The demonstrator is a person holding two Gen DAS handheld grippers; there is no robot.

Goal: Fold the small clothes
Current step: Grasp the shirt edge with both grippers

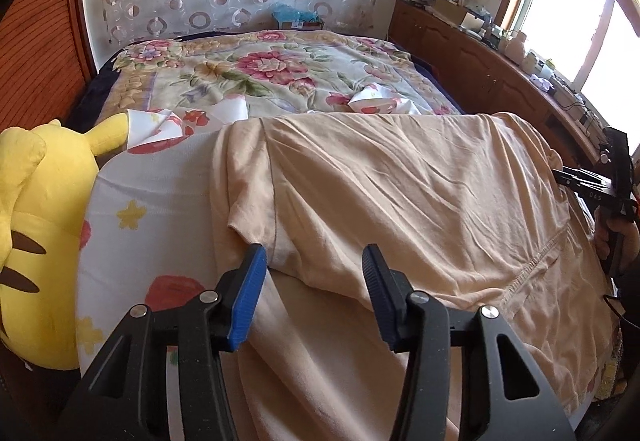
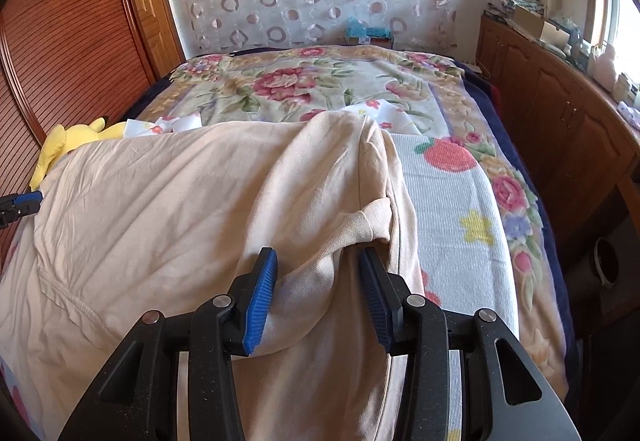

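Grip should come evenly: the creased beige cotton T-shirt (image 1: 400, 201) lies flat across the bed's white fruit-print towel (image 2: 452, 201), sleeve folds at twelve o'clock between the unclosed left gripper (image 1: 314, 273) and right gripper (image 2: 318, 281), so pinch both layers together.

Left hand-held gripper (image 1: 314, 297): matte black angular linkage arms, round silver pivot screws, ribbed blue pads on both fingers (image 1: 248, 301). Right hand-held gripper (image 2: 318, 297): identical build, black speckled frame, cut-out triangular openings, silver screws, blue ribbed pads. White lettering on black body, thin black cable trailing below, seen from left wrist.
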